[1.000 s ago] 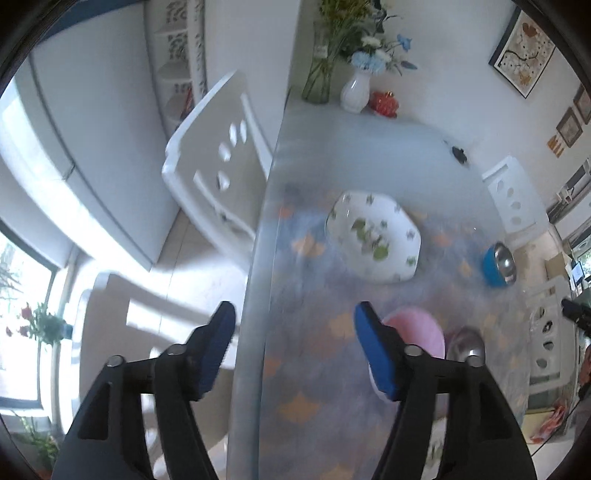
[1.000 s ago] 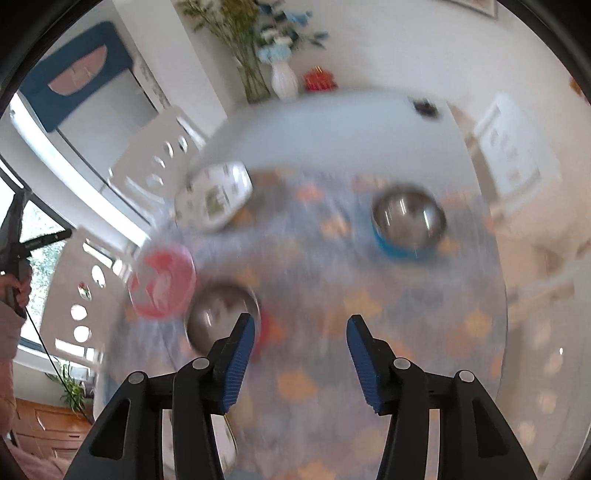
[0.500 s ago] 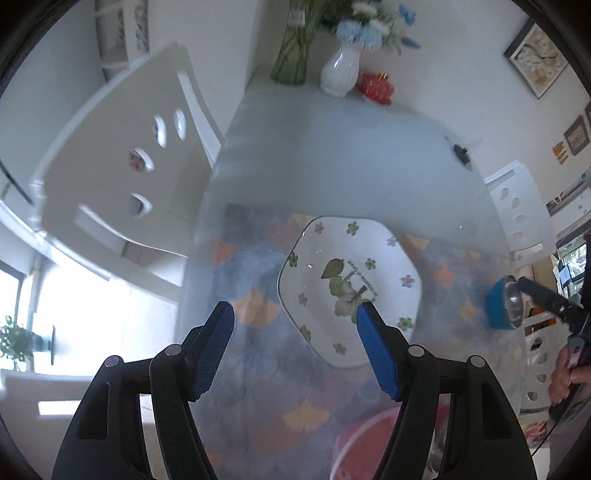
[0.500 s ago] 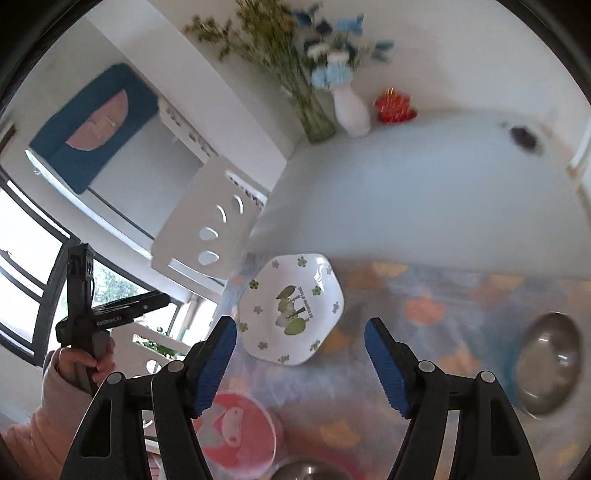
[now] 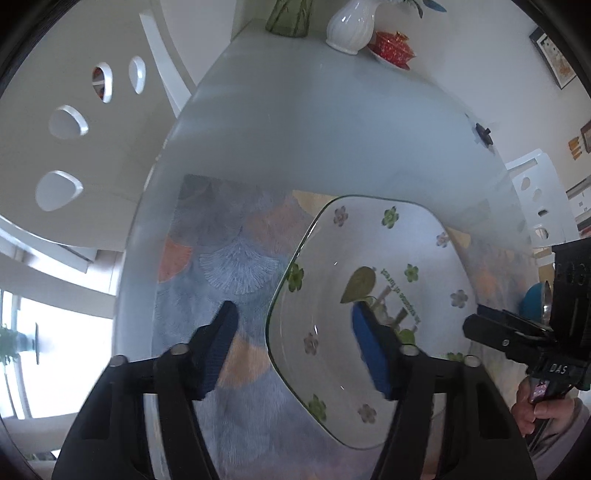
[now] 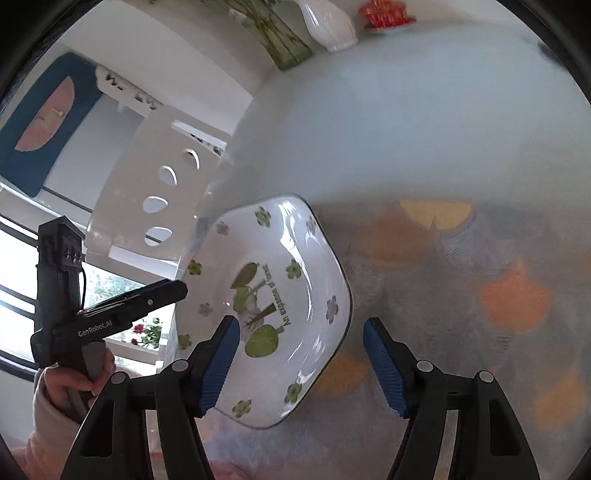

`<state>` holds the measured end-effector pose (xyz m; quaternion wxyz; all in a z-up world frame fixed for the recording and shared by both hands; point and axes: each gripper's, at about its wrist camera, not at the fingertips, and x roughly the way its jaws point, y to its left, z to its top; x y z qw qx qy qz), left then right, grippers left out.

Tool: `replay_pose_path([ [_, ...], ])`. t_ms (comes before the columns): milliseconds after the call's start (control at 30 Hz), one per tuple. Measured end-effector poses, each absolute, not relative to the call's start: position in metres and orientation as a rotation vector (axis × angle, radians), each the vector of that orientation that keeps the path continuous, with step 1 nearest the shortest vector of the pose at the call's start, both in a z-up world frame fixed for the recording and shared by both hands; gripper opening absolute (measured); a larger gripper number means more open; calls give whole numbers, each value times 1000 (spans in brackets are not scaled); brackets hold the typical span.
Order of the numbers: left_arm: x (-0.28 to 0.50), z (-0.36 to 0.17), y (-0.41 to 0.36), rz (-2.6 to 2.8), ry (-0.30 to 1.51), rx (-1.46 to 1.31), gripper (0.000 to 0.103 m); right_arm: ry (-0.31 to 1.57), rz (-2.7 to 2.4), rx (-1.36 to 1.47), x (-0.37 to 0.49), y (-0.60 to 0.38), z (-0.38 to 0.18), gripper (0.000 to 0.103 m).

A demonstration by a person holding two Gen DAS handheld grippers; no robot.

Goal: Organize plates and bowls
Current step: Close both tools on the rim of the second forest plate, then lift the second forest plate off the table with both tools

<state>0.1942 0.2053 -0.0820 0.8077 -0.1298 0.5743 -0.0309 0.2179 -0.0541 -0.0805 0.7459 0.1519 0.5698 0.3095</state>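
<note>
Both wrist views, 1 moment. A glossy white ceramic plate with a thin green rim and printed flowers and leaves (image 5: 373,295) lies flat on a grey-blue woven cloth with orange fan motifs (image 5: 229,258), which covers the near part of a frosted glass table (image 5: 332,129). The plate is angular with rounded corners and a shallow dished centre.

The left gripper (image 5: 291,347) straddles the plate's left rim: 1 blue ribbed pad hangs over the cloth, the other over the plate's well. Its jaws are closing, the rim between them, neither pad yet pressing.

The right gripper (image 6: 301,362) straddles the opposite, right rim in the same manner; its jaws are narrowing slightly and also grasp nothing.

Handling, as a judgement: the plate is probably stiff, fairly heavy, brittle and slick under glaze, so the raised rim is the sensible hold, pinched on 2 opposite sides and kept level.

Far across the table stand a white fluted vase (image 5: 351,26) and a red lidded cup (image 5: 393,46).
</note>
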Motion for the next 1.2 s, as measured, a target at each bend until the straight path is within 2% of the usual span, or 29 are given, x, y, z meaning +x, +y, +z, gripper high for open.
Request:
replay_pose_path([
  [33,195,-85,205,-71,1234,-277,39,1256,678,331,218,-52,-87,64],
  [67,195,-89,205,-76,1240,-275,36,1263,680,329,220,-51,-91,56],
  [133,195,-96,203,-83,1246,-267,28,1278,687,330,220,-49,-98,52],
  [267,195,-99,205,-96,1230,-289,25,1262,698,334,220,-47,-100,50],
  [300,195,-99,206,-97,1226,-292,24,1260,703,328,219,-49,-99,47],
  [367,195,-99,207,-101,1223,-295,24,1255,707,304,217,-49,-100,33],
  [467,194,-99,208,-107,1221,-279,24,1245,687,258,215,-45,-100,23],
  [733,182,-77,205,-120,1175,-218,24,1211,716,199,211,-44,-78,21],
  [1200,136,2,189,-147,1088,-202,24,1118,742,205,174,-66,-6,20],
])
